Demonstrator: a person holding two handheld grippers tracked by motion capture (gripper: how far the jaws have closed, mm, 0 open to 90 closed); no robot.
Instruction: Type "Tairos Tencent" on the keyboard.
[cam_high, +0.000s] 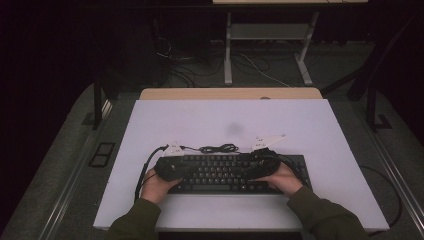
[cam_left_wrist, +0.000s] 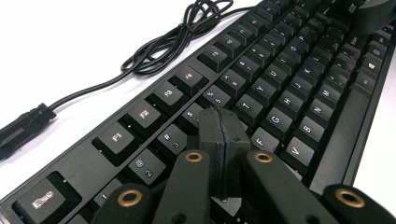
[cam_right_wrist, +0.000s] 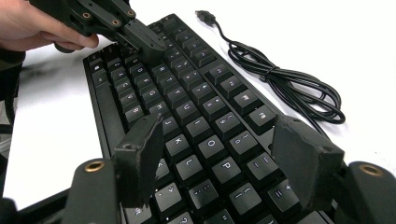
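Both sleeves come in at the near edge of the white table (cam_high: 230, 120), each hand holding a gripper over the black keyboard (cam_high: 225, 172) lying near the middle. On the left, the left gripper (cam_left_wrist: 219, 122) has its jaws pressed together, tips down on the keys. Right gripper (cam_right_wrist: 224, 140) hovers with jaws apart above the keys. Beyond the keyboard's far side lies its coiled cable (cam_high: 218, 148).

Left hand-held gripper (cam_left_wrist: 219, 135) closed, right (cam_right_wrist: 224, 158) parted

A white table (cam_high: 310, 130) carries a black keyboard (cam_high: 220, 172) and its coiled cable (cam_high: 218, 148).
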